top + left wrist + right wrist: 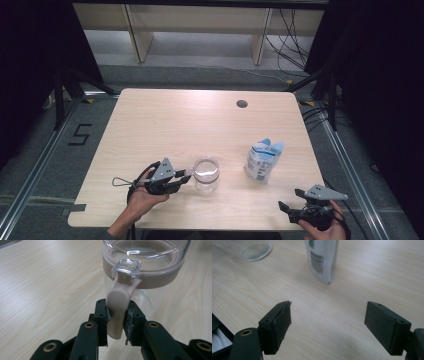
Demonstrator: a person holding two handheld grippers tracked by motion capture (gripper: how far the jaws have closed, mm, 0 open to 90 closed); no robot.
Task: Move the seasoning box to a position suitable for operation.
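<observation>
left gripper (117, 315) has its jaws clamped on the beige latch tab (117, 307) of the clear plastic jar with the beige-rimmed lid (206, 173), which stands near the front middle of the pale wooden table (165, 125). the tab hangs down from the rim, straight ahead of the forearm. right gripper (328, 323) waits wide open at the near right corner, facing the white-and-blue refill pouch (263, 160).

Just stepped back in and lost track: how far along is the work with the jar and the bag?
Early. Done: the left gripper is clamped on the jar's beige latch tab. In hand: freeing that lid; the jar is still closed and looks empty. Left: the bag stands untouched, and the right gripper waits open, near the table's edge.
</observation>
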